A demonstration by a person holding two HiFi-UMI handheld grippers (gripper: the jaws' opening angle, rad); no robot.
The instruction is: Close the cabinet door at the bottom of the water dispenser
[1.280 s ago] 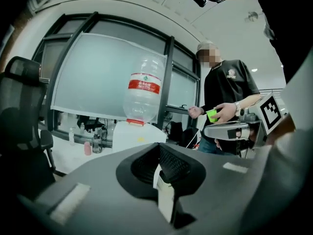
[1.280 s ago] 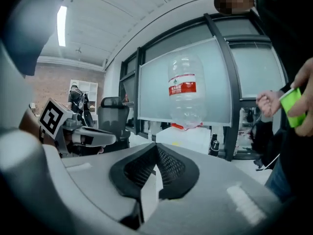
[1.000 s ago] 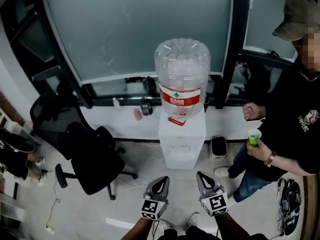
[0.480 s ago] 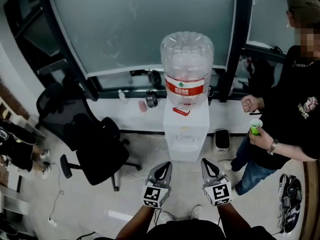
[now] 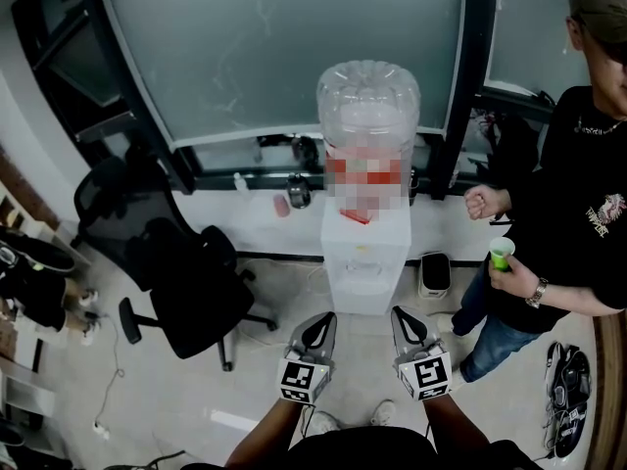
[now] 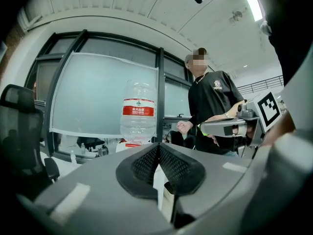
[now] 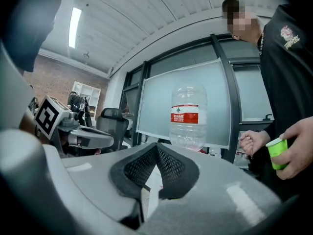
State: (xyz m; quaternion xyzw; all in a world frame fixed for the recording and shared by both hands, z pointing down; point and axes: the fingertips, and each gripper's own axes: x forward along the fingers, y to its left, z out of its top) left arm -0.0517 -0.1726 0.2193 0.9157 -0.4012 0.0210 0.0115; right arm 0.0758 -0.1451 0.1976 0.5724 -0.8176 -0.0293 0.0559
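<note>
The white water dispenser point(image 5: 364, 258) stands against the window ledge with a big clear bottle point(image 5: 368, 106) on top. Its lower front point(image 5: 360, 300) faces me, but from this steep angle I cannot tell how the cabinet door stands. My left gripper point(image 5: 319, 323) and right gripper point(image 5: 405, 318) hang side by side just short of the dispenser, both shut and empty. In the left gripper view the bottle point(image 6: 139, 116) rises above the closed left gripper point(image 6: 159, 152), and the right gripper point(image 6: 230, 128) shows beside it. In the right gripper view the bottle point(image 7: 189, 115) is dead ahead of the closed right gripper point(image 7: 156, 153).
A person in black point(image 5: 578, 213) stands right of the dispenser holding a green cup point(image 5: 501, 254). A black office chair point(image 5: 186, 282) stands to the left. A small black-and-white bin point(image 5: 432, 274) sits by the dispenser's right side. Small items lie on the ledge point(image 5: 265, 225).
Both grippers sit a little higher in the head view, and the dispenser has shifted slightly up and right in the frame. Both stay shut.
</note>
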